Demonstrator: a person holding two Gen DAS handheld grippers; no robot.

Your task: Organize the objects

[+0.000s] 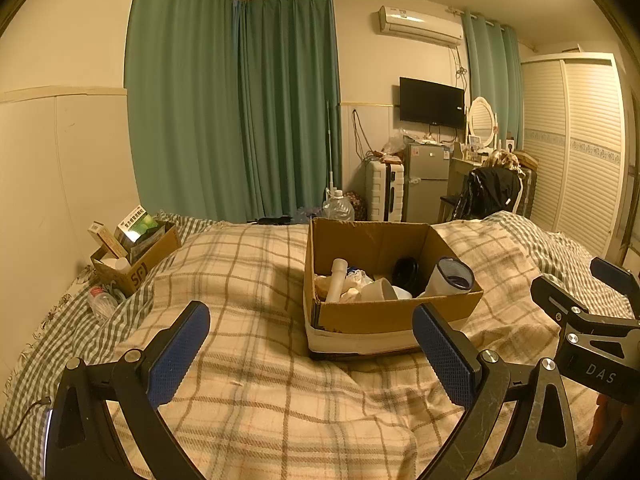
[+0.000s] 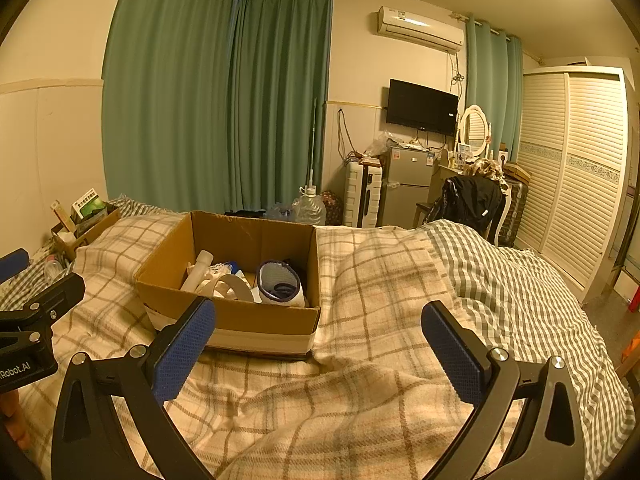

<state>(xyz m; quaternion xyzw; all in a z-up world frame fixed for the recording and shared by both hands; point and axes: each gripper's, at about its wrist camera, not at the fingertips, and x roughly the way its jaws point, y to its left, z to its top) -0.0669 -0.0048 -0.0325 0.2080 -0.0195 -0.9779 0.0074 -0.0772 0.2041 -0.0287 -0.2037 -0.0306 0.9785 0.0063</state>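
Observation:
An open cardboard box [image 1: 384, 312] [image 2: 236, 318] sits on the plaid blanket. It holds a white tube [image 1: 336, 280], a white cup [image 1: 380, 289], a black round thing [image 1: 405, 272] and a white jar with a dark rim [image 1: 452, 276] [image 2: 278, 282]. A smaller cardboard box [image 1: 138, 256] [image 2: 86, 226] with packets stands at the far left by the wall. My left gripper [image 1: 312, 354] is open and empty in front of the box. My right gripper [image 2: 318, 352] is open and empty, just right of the box's near corner.
A clear plastic bottle [image 1: 101, 302] lies on the bed beside the small box. The bed's blanket [image 1: 256, 380] is rumpled. Beyond the bed stand a water jug [image 1: 338, 208], a suitcase, a small fridge [image 1: 426, 180], a chair with a jacket and a wardrobe [image 1: 572, 148].

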